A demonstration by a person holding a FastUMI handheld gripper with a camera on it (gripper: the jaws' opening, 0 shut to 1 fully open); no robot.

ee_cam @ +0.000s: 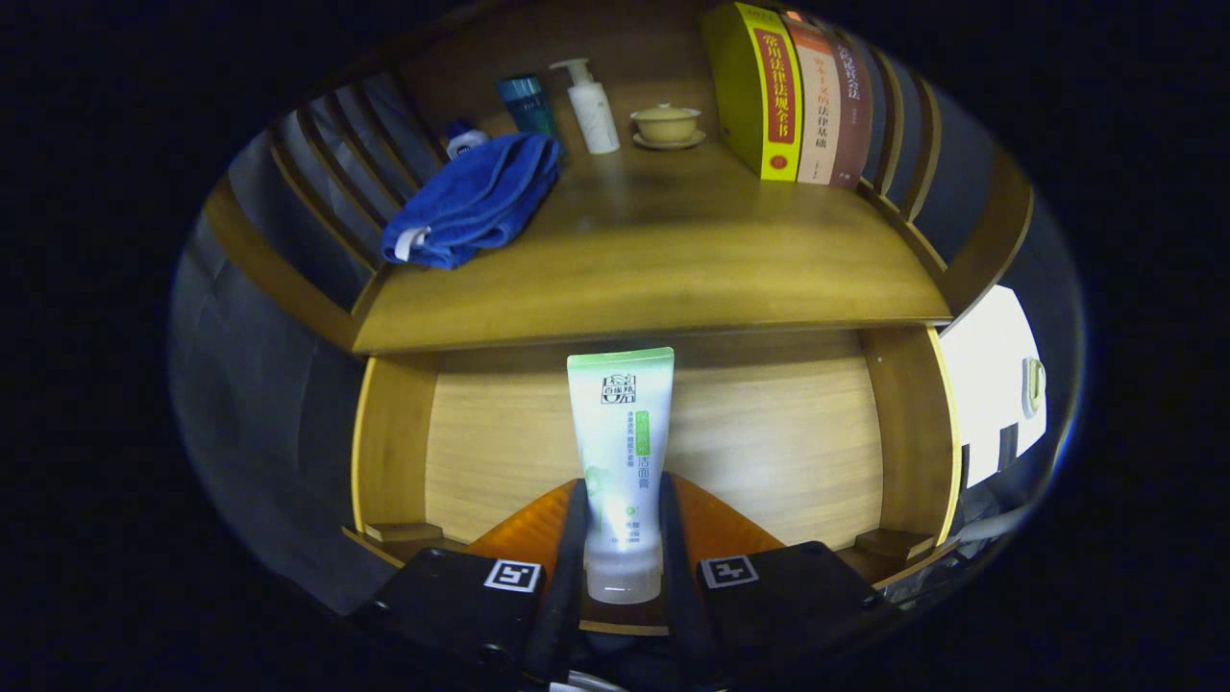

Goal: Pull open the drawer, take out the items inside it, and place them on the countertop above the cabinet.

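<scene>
Across the upper half of the gripper view, a wooden desk (pixel 653 259) is stretching wide, its top surface serving as the countertop above an open drawer (pixel 769 432). The drawer is showing a pale wood-grain bottom and darker side walls; its near edge is hidden behind the gripper body.

At the back right of the desk, three thick books (pixel 793 96) are standing upright, spines facing forward: one yellow, one pale with an orange top, one dark reddish brown. Their spines are carrying Chinese characters, and their tops are cut off. At the back left, a blue towel (pixel 476 202) is lying folded in a heap. Behind it, a small white-capped item is mostly hidden and hard to make out. Beside that, a teal container (pixel 527 104) and a white pump bottle (pixel 591 106) are standing upright, with a small lidded cup on a saucer (pixel 665 125) just to their right.

Between the fingers, the gripper (pixel 623 567) is clamping a white and green tube (pixel 622 461) above the drawer, both fingers pressing its lower sides. The tube's long axis is running along the fingers, its translucent cap nearest the camera and its flat crimped end pointing away toward the desk edge. Chinese lettering is printed on it, too small to read reliably.
</scene>
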